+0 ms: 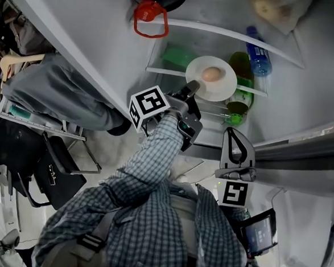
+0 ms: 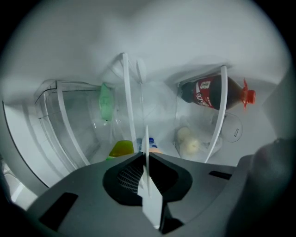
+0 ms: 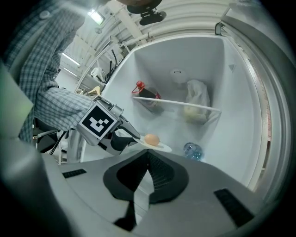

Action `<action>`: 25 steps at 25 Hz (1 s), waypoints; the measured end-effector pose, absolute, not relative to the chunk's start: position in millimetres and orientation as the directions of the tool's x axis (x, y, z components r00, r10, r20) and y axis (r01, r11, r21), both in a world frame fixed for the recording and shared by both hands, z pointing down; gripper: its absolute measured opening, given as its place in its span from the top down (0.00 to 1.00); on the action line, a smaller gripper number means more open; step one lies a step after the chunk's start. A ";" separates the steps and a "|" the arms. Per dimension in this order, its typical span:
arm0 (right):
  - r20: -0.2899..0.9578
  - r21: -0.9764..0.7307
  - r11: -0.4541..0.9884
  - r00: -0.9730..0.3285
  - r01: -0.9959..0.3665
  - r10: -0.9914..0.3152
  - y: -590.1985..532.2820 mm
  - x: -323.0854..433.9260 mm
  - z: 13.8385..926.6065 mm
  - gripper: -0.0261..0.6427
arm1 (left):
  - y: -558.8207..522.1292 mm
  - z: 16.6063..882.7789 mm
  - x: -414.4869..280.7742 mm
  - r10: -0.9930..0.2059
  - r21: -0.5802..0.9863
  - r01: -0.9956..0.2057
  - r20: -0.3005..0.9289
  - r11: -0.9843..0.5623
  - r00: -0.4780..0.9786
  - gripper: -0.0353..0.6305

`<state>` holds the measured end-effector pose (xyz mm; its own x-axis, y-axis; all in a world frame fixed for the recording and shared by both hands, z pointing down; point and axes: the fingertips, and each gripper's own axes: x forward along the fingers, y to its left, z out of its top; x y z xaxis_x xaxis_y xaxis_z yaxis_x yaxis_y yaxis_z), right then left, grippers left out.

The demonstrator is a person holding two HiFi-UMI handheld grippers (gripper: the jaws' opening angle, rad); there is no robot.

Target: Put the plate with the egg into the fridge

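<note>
Shows the left gripper (image 1: 191, 93) clamped on the near rim of a white plate (image 1: 218, 88), with the egg (image 1: 212, 74) loose at the plate's middle. Holds the plate roughly level inside the open fridge (image 1: 306, 94), over a shelf (image 1: 165, 72) and just above a green bottle (image 1: 242, 84). Shows the right gripper (image 1: 233, 137) clenched on nothing, hanging back at the fridge's lower edge, well apart from the plate. Likely risks from here: rolling the egg off through any tilt, given a pinch on one edge only; knocking the green bottle or the water bottle (image 1: 258, 57) while lowering; letting go with too little plate over the shelf and tipping it out. Cannot confirm contact between plate and shelf. Gives only a thin edge-on sliver of the plate in the left gripper view, with the egg out of sight there. Leaves the shelf space under the plate hidden, and the pale bag (image 3: 196, 105) deeper in the fridge too blurred to identify.
</note>
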<state>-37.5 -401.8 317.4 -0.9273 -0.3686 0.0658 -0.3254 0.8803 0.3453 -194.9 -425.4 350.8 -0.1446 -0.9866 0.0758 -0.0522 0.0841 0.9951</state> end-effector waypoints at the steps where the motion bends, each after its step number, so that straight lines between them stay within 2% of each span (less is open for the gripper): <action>1: 0.064 0.346 0.880 -0.928 -0.324 -0.367 -401.9 -38.3 317.0 0.95 | -426.1 351.2 -196.1 -0.985 0.995 -0.051 0.078 0.087 -0.151 0.92; 9: 0.071 0.342 0.884 -0.929 -0.319 -0.363 -405.9 -46.8 320.6 0.95 | -433.2 357.4 -209.3 -0.979 0.994 -0.042 0.092 0.101 -0.179 0.92; 13: 0.112 0.419 0.870 -0.936 -0.261 -0.335 -407.4 -57.0 325.3 0.95 | -435.3 361.2 -214.5 -0.978 0.994 -0.034 0.096 0.104 -0.186 0.92; 25: 0.097 0.522 0.824 -0.945 -0.220 -0.314 -418.9 -102.8 303.0 0.95 | -440.6 361.0 -218.7 -0.985 0.995 -0.056 0.068 0.077 -0.158 0.92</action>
<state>-102.8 -418.9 303.0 -0.9445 -0.3139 0.0966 -0.2204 0.8238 0.5223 -218.7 -440.6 361.0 -0.1580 -0.9851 0.0677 -0.0557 0.0774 0.9954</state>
